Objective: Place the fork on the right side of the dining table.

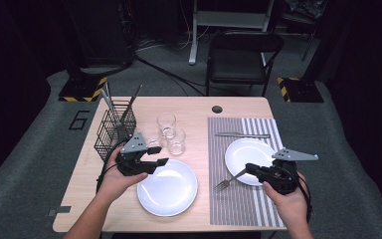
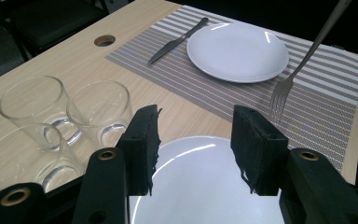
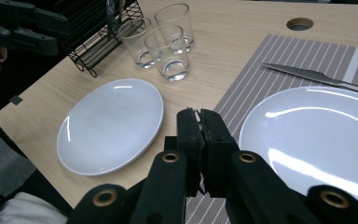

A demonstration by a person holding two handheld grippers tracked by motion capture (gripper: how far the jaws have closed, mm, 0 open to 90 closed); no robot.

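Fork point(image 1: 227, 181) is pinched by its handle in the right gripper point(image 1: 249, 170), tines hanging down and outward over the striped placemat point(image 1: 238, 204), just left of the white plate point(image 1: 251, 160) that sits on the mat. In the left gripper view the fork point(image 2: 292, 76) hangs tilted, tines point(image 2: 278, 99) just above the mat and, as far as I can tell, not touching it. Looks like place-setting work: knife point(image 1: 242, 135) already lies beyond that plate, so my read is the fork is being brought to the plate's left side.

Right gripper jaws are pressed together in the right gripper view, only a thin sliver of metal point(image 3: 196, 112) visible between the pads. Handle grip makes sense: keeps the tines free to land flat.

Left gripper point(image 1: 155, 162) has jaws spread wide, holding nothing, hovering over the near-left rim of the second white plate point(image 1: 167, 188) on bare wood. Likely lined up to take that rim; not touching it, as far as I can tell.

Three empty glasses point(image 1: 171, 133) stand clustered just beyond it, next to the black wire cutlery caddy point(image 1: 114, 132). Tight clearance there for the left hand.
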